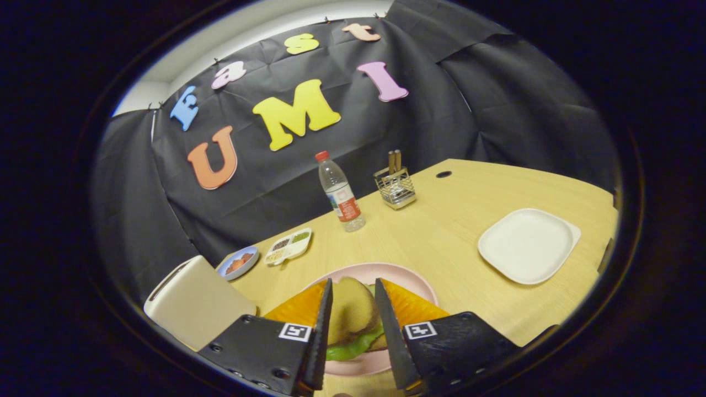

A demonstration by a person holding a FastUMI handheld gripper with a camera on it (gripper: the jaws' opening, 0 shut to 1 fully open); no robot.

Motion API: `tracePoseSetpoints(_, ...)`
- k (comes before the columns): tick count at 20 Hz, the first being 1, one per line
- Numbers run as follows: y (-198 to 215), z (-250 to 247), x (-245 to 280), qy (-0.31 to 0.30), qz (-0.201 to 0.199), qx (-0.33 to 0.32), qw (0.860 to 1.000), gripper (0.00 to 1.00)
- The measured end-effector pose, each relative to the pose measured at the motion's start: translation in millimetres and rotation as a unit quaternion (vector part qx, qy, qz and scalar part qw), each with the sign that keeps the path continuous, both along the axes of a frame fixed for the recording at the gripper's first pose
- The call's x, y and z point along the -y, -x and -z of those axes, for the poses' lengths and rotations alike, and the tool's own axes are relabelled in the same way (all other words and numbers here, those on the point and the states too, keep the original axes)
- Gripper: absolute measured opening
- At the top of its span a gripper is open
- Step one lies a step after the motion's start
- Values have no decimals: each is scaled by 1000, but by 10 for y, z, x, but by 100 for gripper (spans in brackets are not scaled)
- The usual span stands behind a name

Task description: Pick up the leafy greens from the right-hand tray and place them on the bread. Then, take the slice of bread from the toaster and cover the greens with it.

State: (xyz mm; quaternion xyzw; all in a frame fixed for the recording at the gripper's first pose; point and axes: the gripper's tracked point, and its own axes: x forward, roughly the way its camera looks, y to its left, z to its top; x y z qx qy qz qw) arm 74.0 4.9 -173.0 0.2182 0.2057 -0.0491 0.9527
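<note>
A toasted slice of bread (353,311) sits between my fingers, and both fingers press against its sides. My gripper (353,282) is shut on it, low over the pink plate (411,278). Under the slice, leafy greens (353,348) stick out toward me, and a bit of another bread edge shows beneath them. The slice rests on or just above the greens; I cannot tell which. The cream toaster (190,303) stands to the left of the plate, beside my left finger, with its slot facing up.
A bare white square tray (528,245) lies on the wooden table to the right. Beyond the plate stand a water bottle (341,193) and a wire utensil holder (395,187). A small blue dish (237,263) and a divided condiment tray (288,246) sit behind the toaster.
</note>
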Motion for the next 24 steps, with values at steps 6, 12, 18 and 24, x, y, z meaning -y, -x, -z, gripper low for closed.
tracePoseSetpoints(6,70,-420,90,75,15,54,996,88)
tracePoseSetpoints(12,371,-1510,27,201,11,180,963,95)
tracePoseSetpoints(18,740,-2036,-412,200,-32,256,945,95)
tracePoseSetpoints(24,826,-2046,-627,226,-57,263,936,95)
